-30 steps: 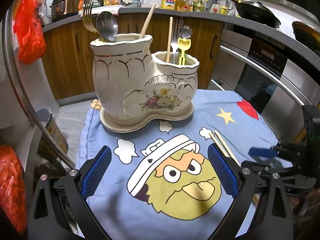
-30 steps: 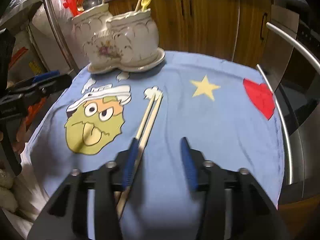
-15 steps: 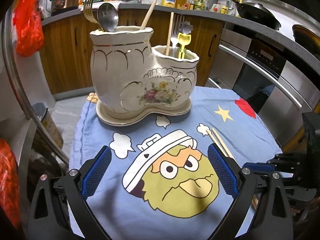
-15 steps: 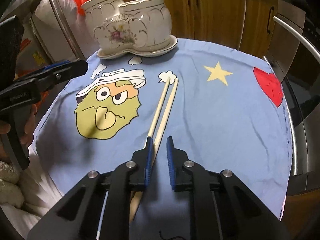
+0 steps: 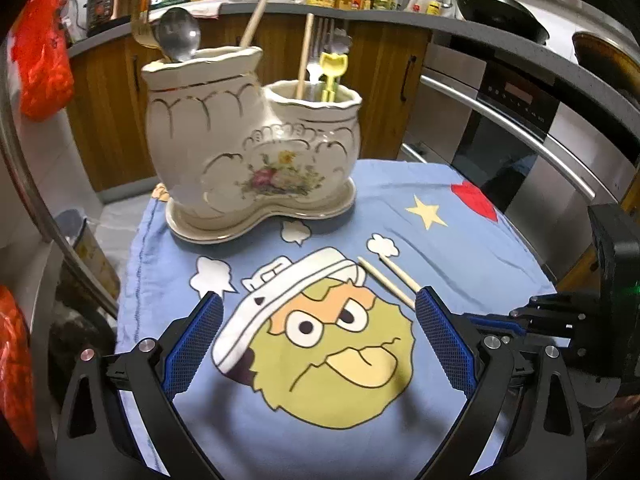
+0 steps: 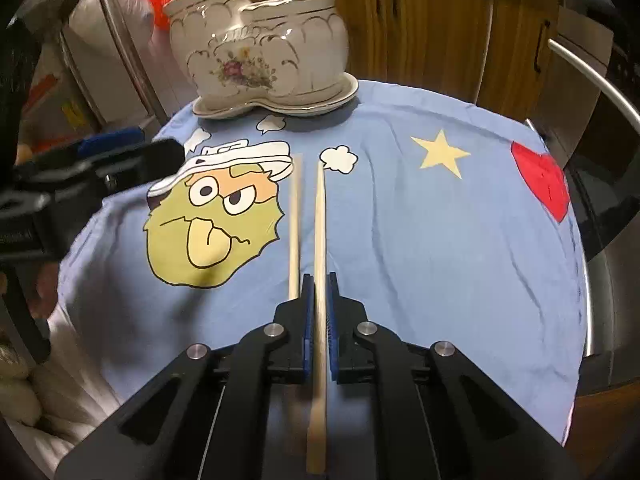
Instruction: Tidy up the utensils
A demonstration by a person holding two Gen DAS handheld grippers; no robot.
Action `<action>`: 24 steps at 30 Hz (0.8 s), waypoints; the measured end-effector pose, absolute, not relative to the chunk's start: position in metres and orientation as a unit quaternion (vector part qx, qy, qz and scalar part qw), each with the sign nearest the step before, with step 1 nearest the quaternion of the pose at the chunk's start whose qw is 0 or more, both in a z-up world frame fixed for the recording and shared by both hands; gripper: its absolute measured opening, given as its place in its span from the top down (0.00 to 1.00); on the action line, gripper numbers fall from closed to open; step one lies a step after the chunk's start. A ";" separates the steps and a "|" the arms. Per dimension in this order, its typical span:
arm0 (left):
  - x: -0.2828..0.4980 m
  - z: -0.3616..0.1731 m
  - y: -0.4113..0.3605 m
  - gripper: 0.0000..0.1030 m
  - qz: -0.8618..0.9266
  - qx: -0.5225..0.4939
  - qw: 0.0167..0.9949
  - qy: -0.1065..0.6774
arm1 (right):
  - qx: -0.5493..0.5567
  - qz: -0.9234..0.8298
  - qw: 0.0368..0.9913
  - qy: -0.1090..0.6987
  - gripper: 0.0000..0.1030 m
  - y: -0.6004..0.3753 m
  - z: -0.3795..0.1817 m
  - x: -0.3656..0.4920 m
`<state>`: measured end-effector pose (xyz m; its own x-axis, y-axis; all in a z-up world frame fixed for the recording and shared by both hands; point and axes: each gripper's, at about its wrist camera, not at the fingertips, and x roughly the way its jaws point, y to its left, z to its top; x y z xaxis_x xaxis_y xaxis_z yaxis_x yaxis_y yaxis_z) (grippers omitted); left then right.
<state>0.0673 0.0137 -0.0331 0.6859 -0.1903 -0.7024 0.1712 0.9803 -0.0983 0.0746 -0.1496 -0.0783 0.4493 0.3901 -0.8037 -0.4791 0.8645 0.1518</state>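
Note:
Two wooden chopsticks lie on a blue cartoon cloth (image 6: 420, 240). My right gripper (image 6: 319, 284) is shut on the right chopstick (image 6: 320, 220); the left chopstick (image 6: 295, 220) lies just beside its left finger. Both chopsticks (image 5: 390, 280) show in the left wrist view. A cream double-pot ceramic holder (image 5: 248, 148) stands at the cloth's far side (image 6: 260, 44), holding spoons, forks and chopsticks. My left gripper (image 5: 320, 344) is open and empty over the cartoon face, and shows at the left of the right wrist view (image 6: 100, 164).
A metal rail (image 5: 36, 200) curves along the left. Oven front and handle bars (image 5: 520, 128) stand on the right. Wooden cabinets and a cluttered counter (image 5: 360, 0) are behind. Red bags (image 5: 40, 60) hang at left.
My right gripper closed from wide open onto the right chopstick and turned, so the chopsticks now point straight ahead. The left gripper stayed open and shifted slightly.

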 end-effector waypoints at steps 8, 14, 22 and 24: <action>0.070 -0.045 -0.016 0.08 -0.121 -0.045 0.888 0.440 | 0.014 0.249 0.870 0.425 0.94 -0.186 -0.063 0.075; 0.073 -0.056 -0.057 0.33 -0.116 -0.040 0.869 0.479 | 0.046 0.242 0.881 0.403 0.94 -0.217 -0.054 0.076; 0.073 -0.069 -0.095 0.53 -0.103 -0.012 0.858 0.503 | 0.061 0.237 0.884 0.398 0.94 -0.245 -0.059 0.076; 0.075 -0.071 -0.101 0.53 -0.096 0.002 0.861 0.500 | 0.064 0.238 0.884 0.397 0.94 -0.249 -0.060 0.075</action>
<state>0.0752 -0.1008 -0.0706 0.4817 -0.1634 -0.8610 0.1682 0.9814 -0.0922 0.0751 -0.2486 -0.0602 0.5715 0.4713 -0.6717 -0.3690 0.8788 0.3026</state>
